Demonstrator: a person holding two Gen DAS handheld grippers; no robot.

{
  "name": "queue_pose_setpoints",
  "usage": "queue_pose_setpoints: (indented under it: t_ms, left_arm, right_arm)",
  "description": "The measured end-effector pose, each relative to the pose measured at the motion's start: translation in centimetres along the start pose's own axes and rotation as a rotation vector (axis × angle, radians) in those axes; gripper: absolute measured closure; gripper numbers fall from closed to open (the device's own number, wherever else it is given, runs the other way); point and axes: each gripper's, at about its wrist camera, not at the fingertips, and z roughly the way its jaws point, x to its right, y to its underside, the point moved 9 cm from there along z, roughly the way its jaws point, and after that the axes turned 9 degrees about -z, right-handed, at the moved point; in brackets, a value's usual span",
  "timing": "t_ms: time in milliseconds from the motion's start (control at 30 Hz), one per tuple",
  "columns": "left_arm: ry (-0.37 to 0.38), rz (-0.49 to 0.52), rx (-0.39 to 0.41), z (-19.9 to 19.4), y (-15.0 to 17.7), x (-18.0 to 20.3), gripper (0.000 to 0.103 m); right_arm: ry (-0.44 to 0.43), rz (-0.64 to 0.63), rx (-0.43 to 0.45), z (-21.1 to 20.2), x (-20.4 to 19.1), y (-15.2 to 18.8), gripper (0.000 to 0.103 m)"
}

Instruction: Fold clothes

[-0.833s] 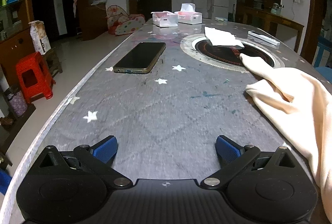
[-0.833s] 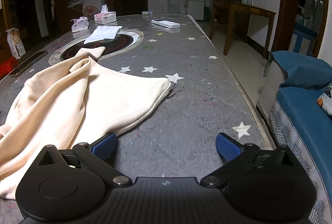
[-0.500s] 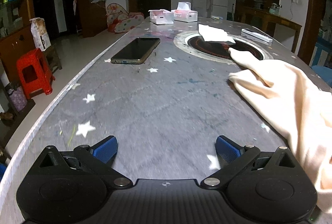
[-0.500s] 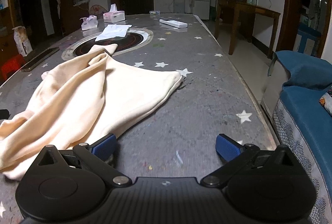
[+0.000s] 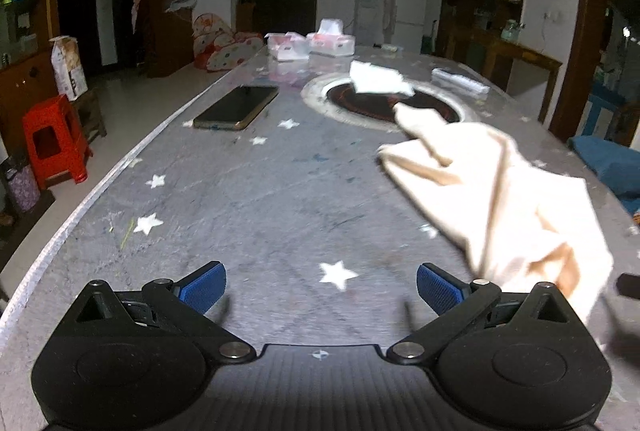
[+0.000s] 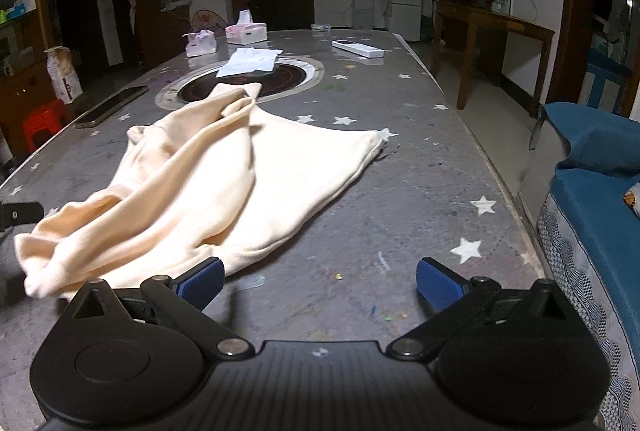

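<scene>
A cream garment [image 6: 224, 183] lies crumpled on the grey star-patterned table [image 6: 400, 191], one flat corner reaching right and a bunched end at the near left. In the left wrist view the same garment [image 5: 492, 191] fills the right side, blurred. My left gripper [image 5: 320, 285] is open over bare table, its right pad next to the cloth's near end. My right gripper [image 6: 318, 283] is open too, nothing between its fingers; its left pad [image 6: 202, 281] sits at the garment's near hem. A bit of the left gripper [image 6: 20, 213] shows at the far left edge.
A phone [image 5: 238, 107] lies near the table's left edge. A round inset hob [image 6: 244, 83] carries a white cloth [image 6: 250, 60]. Tissue boxes [image 5: 332, 41] and a remote [image 6: 358, 48] sit at the far end. A blue sofa [image 6: 592, 191] stands right of the table, a red stool [image 5: 54, 143] left.
Both grippers have drawn back toward the near table edge, so the garment and phone look farther off. The garment's near left end now lies more bunched. Both grippers stayed open.
</scene>
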Motion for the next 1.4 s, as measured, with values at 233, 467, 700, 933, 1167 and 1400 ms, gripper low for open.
queue_pose_setpoints:
  t_ms: [233,467,700,933,1167,1400]
  left_arm:
    - [0.049,0.014,0.028,-2.0,-0.5,2.2,0.000]
    - [0.086,0.040,0.027,-2.7,-0.5,4.0,0.000]
    - [0.111,0.058,0.024,-2.8,-0.7,5.2,0.000]
    - [0.127,0.068,0.014,-2.3,-1.2,6.1,0.000]
    - [0.145,0.093,0.006,-1.6,-1.9,7.0,0.000]
    - [0.164,0.131,0.003,-0.6,-2.7,8.3,0.000]
  right_arm:
    - [-0.021,-0.006,0.014,-1.2,-1.2,0.0,0.000]
    - [-0.038,-0.015,0.023,-2.0,-2.1,0.0,0.000]
    - [-0.055,-0.020,0.029,-2.2,-2.7,-0.2,0.000]
    - [-0.069,-0.031,0.031,-2.1,-3.2,-0.5,0.000]
    - [-0.079,-0.032,0.035,-1.8,-3.5,-1.0,0.000]
    - [-0.090,-0.037,0.036,-1.4,-3.8,-1.6,0.000]
